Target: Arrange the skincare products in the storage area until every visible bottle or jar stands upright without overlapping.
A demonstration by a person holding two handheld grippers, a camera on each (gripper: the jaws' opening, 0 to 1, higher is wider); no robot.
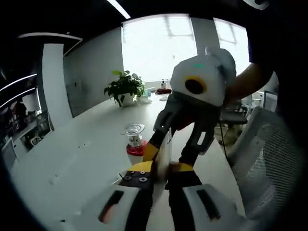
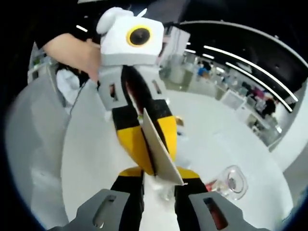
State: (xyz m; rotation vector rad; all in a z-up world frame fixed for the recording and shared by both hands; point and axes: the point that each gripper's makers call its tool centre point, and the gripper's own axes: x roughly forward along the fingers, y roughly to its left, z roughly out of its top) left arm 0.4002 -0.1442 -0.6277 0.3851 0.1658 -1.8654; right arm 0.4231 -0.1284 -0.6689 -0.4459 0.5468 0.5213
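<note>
Pinching one thin white card [image 2: 161, 153], both fingers; bottle [image 1: 134, 139] beside, open table [image 1: 77, 149] beyond

One red bottle [image 1: 135, 143], one flat card [image 2: 160, 153], one potted plant [image 1: 125, 88].

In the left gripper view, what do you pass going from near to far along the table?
Left gripper → white card → red jar with clear lid → potted plant → windows.
</note>
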